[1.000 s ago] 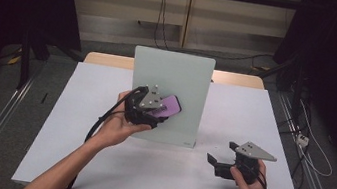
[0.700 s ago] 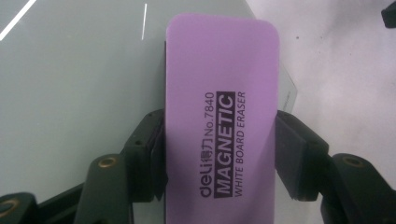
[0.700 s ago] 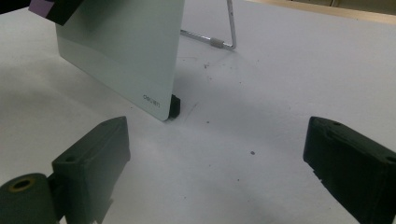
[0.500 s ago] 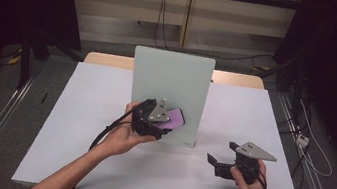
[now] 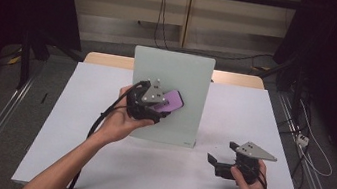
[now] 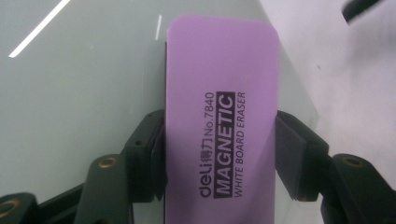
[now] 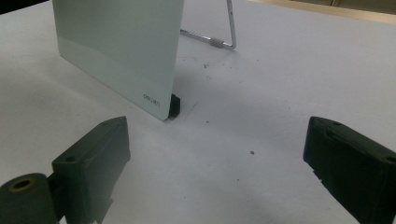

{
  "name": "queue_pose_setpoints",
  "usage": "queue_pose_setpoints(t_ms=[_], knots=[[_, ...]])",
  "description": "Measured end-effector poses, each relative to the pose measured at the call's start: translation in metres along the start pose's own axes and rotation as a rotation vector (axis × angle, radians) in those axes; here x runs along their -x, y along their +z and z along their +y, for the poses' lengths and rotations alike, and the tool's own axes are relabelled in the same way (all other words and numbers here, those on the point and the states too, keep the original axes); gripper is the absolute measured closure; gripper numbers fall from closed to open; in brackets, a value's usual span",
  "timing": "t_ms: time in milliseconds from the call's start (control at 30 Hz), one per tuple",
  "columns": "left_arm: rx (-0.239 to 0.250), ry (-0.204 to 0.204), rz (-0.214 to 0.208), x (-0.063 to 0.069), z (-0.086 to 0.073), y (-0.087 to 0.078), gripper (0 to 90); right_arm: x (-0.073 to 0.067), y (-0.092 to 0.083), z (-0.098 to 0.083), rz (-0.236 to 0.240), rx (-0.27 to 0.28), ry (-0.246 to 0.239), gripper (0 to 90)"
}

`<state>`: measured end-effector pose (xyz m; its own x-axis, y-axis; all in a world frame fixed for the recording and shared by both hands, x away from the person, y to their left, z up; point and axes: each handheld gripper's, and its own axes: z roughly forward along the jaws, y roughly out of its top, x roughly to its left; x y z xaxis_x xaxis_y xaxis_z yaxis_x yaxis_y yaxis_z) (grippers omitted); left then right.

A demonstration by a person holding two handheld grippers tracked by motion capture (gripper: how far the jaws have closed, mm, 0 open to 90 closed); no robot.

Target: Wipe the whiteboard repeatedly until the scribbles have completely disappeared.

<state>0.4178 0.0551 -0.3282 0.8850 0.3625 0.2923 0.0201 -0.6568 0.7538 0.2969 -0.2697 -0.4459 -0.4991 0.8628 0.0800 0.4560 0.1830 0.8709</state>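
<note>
A purple magnetic whiteboard eraser (image 5: 170, 100) lies flat against the face of a pale glass board (image 5: 180, 68) that stands upright on the white table (image 5: 278, 126). My left gripper (image 5: 159, 105) is shut on the eraser, about halfway up the board. In the left gripper view the black fingers (image 6: 149, 144) press on both long sides of the eraser (image 6: 219, 93), with the board (image 6: 79, 93) behind it. My right gripper (image 5: 221, 152) rests open near the table's front right, with nothing between its jaws. Its camera looks at the board's lower corner (image 7: 159, 100).
Behind the board, a wire stand (image 7: 229, 28) props it up, and a small black foot (image 7: 175, 106) sits under its corner. The table's front edge runs close to the right hand (image 5: 248, 187). A cable (image 5: 96, 124) trails from the left gripper.
The left gripper first carried the eraser down and to the right across the board, then back up and a little left. The right gripper has kept still.
</note>
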Motion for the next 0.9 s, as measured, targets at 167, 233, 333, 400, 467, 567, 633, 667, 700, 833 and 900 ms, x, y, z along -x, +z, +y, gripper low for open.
queue_pose_setpoints(t_ms=[167, 233, 333, 400, 467, 567, 633, 667, 700, 833, 900], knots=[[0.037, -0.024, 0.037, -0.014, 0.008, -0.011, 40.9, 0.000, 0.000, 0.000, 0.001, -0.001, 0.000, 7.1], [0.039, -0.024, 0.038, -0.014, 0.007, -0.011, 40.9, 0.000, 0.000, 0.000, 0.000, -0.001, 0.000, 7.2], [0.033, -0.013, 0.038, -0.008, 0.005, -0.007, 40.9, 0.000, 0.000, 0.000, 0.001, 0.000, -0.001, 7.2], [0.020, -0.005, 0.033, -0.003, 0.004, -0.003, 40.9, -0.001, 0.001, 0.000, 0.000, -0.001, 0.000, 7.1], [0.014, 0.014, 0.025, 0.002, 0.003, 0.002, 40.9, -0.001, 0.001, 0.000, 0.000, -0.001, 0.000, 7.2], [0.001, 0.026, 0.003, 0.009, 0.004, 0.010, 40.8, -0.001, 0.001, 0.000, 0.000, -0.001, -0.005, 7.2], [-0.019, 0.037, -0.002, 0.015, 0.006, 0.015, 40.8, -0.001, 0.002, 0.000, -0.001, -0.001, -0.003, 7.2], [-0.033, 0.049, -0.008, 0.017, 0.008, 0.017, 40.8, -0.001, 0.002, 0.000, 0.000, -0.002, -0.003, 7.1], [-0.028, 0.041, -0.013, 0.019, 0.009, 0.019, 40.8, -0.001, 0.002, 0.000, 0.000, -0.002, -0.003, 7.2], [-0.035, 0.056, -0.033, 0.027, 0.011, 0.028, 40.8, -0.001, 0.002, 0.000, 0.000, -0.003, -0.001, 7.1], [-0.044, 0.071, -0.049, 0.033, 0.011, 0.035, 40.9, -0.001, 0.001, 0.000, 0.000, -0.003, -0.002, 7.2]])
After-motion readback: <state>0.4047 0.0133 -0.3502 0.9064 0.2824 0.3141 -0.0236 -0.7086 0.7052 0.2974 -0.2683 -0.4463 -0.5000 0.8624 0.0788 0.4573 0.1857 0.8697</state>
